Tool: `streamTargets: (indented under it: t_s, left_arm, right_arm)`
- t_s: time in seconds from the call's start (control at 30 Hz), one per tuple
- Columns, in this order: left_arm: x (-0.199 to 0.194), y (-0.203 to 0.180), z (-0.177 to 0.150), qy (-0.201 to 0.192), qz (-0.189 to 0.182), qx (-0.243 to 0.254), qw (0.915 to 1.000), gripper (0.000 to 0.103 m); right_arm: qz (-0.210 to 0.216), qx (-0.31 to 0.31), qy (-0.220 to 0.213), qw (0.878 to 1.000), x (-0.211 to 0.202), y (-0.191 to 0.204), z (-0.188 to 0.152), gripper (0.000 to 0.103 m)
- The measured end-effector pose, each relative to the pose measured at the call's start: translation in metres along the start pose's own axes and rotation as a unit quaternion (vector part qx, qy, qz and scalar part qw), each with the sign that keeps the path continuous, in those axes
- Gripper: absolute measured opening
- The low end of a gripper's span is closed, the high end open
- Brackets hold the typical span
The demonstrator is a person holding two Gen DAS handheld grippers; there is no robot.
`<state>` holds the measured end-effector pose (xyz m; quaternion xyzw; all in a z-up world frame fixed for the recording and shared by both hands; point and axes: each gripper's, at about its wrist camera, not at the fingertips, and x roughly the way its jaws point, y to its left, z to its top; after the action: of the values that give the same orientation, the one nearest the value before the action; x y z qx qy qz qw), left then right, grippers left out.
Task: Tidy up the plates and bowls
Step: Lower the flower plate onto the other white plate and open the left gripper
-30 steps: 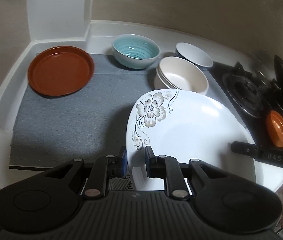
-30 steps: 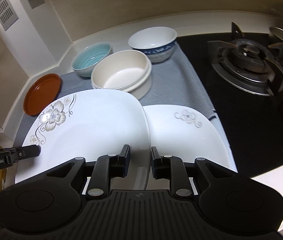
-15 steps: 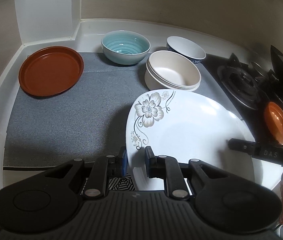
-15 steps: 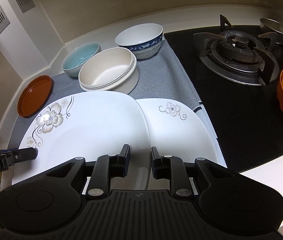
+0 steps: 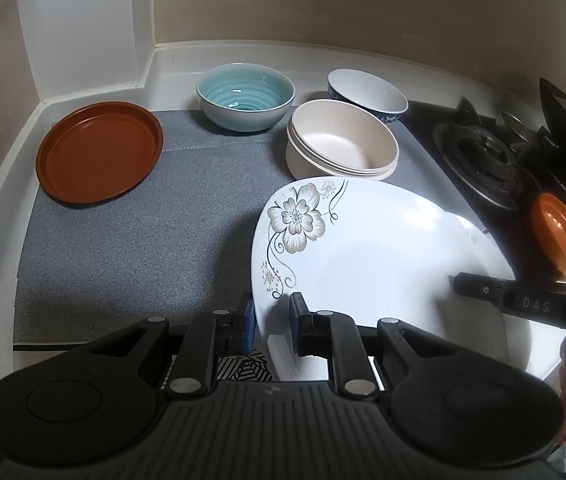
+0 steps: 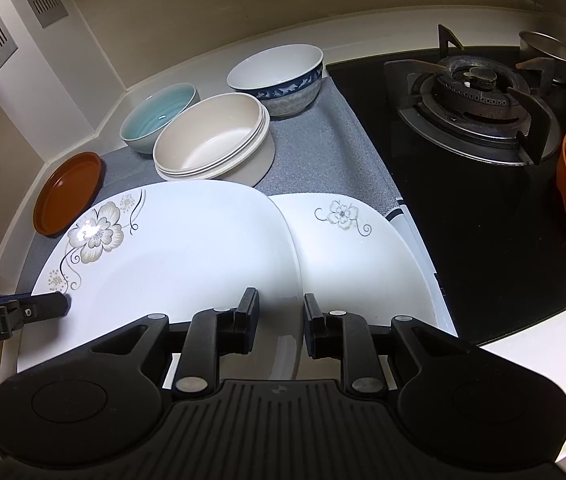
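Both hand-held grippers clamp the large floral plate [image 6: 187, 256]: left hand-held gripper [image 5: 271, 320] one edge, right hand-held gripper [image 6: 281, 320] the opposite. It overlaps a smaller floral plate [image 6: 355, 256].

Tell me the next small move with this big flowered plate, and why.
Probably lower the large flowered plate rightward onto the smaller flowered plate: the left gripper and right gripper grip opposite edges, it partly overlaps the smaller one, and both share a pattern.

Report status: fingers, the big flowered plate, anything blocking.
Left gripper and right gripper both shut on large flowered plate, opposite edges. Second flowered plate beneath its right side. Stacked cream bowls close behind.
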<state>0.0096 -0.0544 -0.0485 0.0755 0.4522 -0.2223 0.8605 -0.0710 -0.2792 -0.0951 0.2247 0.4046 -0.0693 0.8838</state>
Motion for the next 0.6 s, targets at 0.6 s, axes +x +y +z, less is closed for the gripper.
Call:
streamTargets:
  t_s: [0.6]
  left_arm:
    - [-0.003, -0.020, 0.003, -0.004, 0.004, 0.050, 0.9987, 0.019]
  right_arm:
    - [-0.017, 0.011, 0.011, 1.000, 0.007, -0.008, -0.008, 0.026]
